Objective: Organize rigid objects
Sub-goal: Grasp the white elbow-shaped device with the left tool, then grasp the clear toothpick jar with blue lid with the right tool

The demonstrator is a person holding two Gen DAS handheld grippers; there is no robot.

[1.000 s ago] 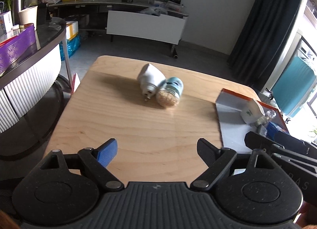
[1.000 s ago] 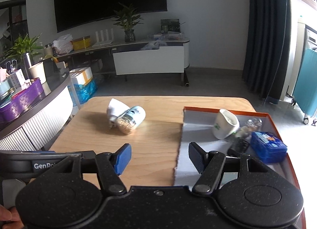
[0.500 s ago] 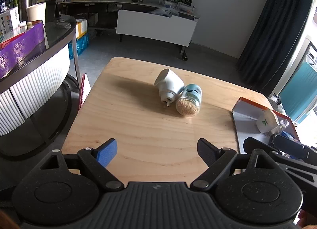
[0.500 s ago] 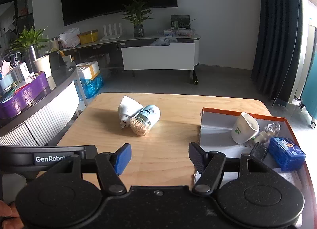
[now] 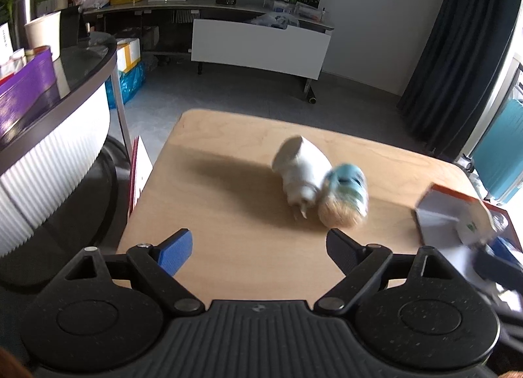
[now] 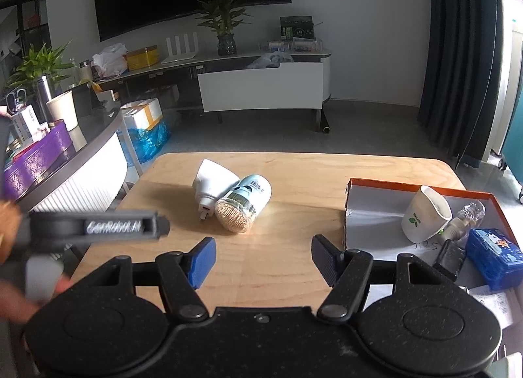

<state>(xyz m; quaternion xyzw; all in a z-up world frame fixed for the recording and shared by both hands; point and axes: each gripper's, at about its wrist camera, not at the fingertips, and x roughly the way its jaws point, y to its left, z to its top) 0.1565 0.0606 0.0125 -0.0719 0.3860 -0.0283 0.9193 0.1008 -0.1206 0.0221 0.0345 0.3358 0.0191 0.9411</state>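
Both grippers are held low over the wooden table (image 6: 294, 182), level and pointed forward. The left gripper (image 5: 258, 247) and right gripper (image 6: 263, 258) are spread wide and empty, aimed at the white plug (image 6: 212, 185) touching the toothpick jar (image 6: 243, 206).

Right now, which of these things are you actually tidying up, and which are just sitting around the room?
Part of the job: white plug-in device, toothpick jar, orange-rimmed tray, white cup, blue box.

Just lying about: potted plant, purple box, paper cup, yellow box.
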